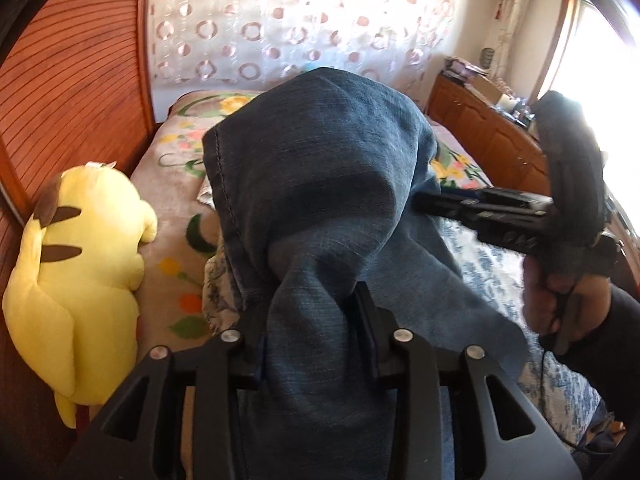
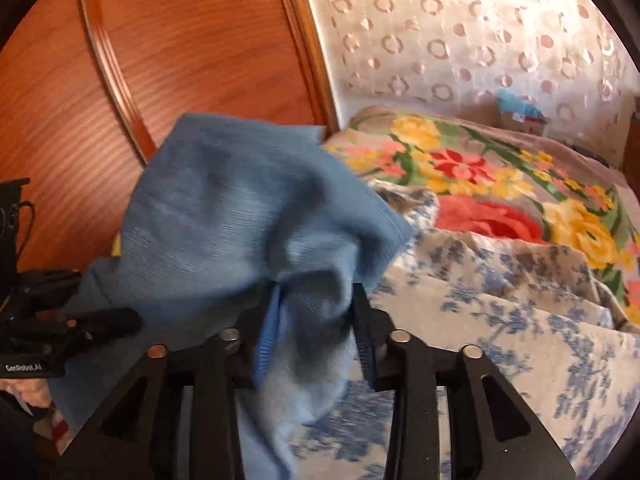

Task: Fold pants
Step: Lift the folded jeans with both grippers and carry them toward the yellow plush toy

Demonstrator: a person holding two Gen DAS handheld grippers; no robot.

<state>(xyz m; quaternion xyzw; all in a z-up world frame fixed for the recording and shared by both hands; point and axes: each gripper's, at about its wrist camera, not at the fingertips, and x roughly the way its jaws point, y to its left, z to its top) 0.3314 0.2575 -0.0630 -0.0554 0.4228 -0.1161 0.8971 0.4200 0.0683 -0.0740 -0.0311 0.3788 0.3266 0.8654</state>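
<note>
The blue denim pants rise in a bunched hump over the bed. In the left wrist view my left gripper has a thick fold of denim between its fingers, and the jaws stand parted around it, not pinching. My right gripper also has denim between its jaws; its ribbed blue pad shows bare beside the cloth, so the hold is loose. The right gripper appears at the right, reaching into the pants, held by a hand. The left gripper shows at the left edge.
A yellow plush toy lies on the bed's left side against a wooden panel. A floral blanket and a blue-and-white sheet cover the bed. A wooden dresser with clutter stands at the right, below a patterned curtain.
</note>
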